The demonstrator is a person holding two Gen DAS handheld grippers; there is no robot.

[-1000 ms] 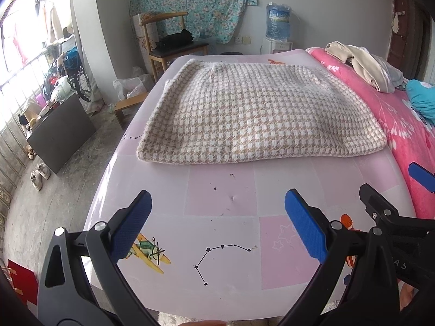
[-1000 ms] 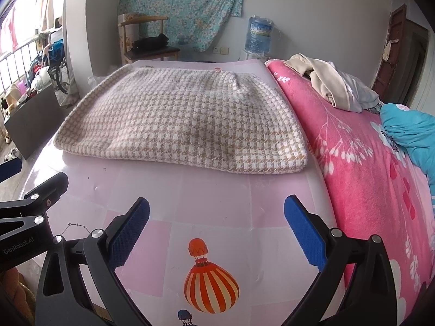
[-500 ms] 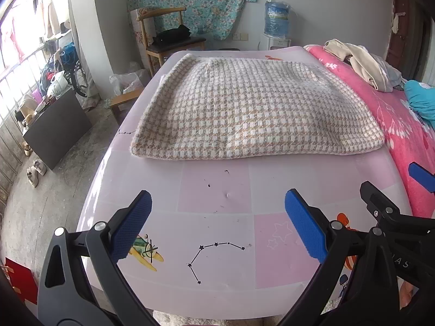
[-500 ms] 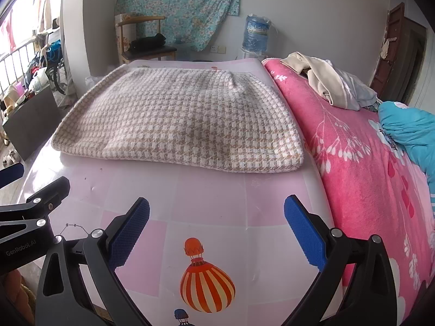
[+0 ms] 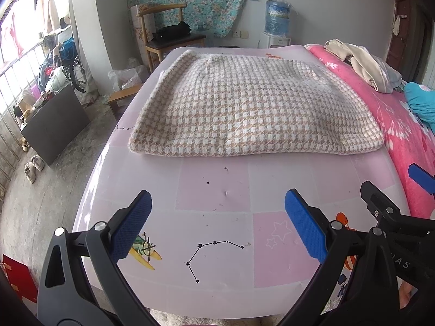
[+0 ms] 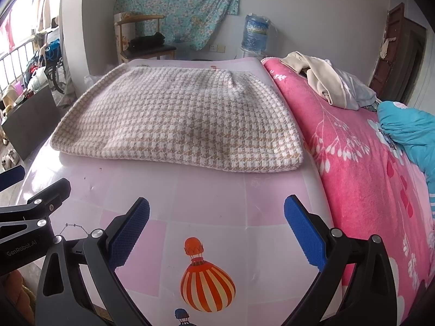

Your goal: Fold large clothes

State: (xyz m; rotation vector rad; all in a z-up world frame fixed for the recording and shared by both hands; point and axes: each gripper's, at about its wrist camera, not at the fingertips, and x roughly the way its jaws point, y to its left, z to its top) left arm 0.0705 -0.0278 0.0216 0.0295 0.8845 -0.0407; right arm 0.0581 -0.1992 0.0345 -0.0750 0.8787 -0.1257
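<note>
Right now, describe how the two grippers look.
Both the left gripper and right gripper have black plastic frames with silver rivets and two fingers faced with blue textured pads. White lettering marks the left gripper's side. No cables or sleeves show.

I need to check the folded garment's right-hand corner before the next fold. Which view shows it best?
The right wrist view: the houndstooth garment has its near right corner close and unobstructed, beside the pink blanket. The left wrist view shows the whole garment, that corner farther off.
</note>
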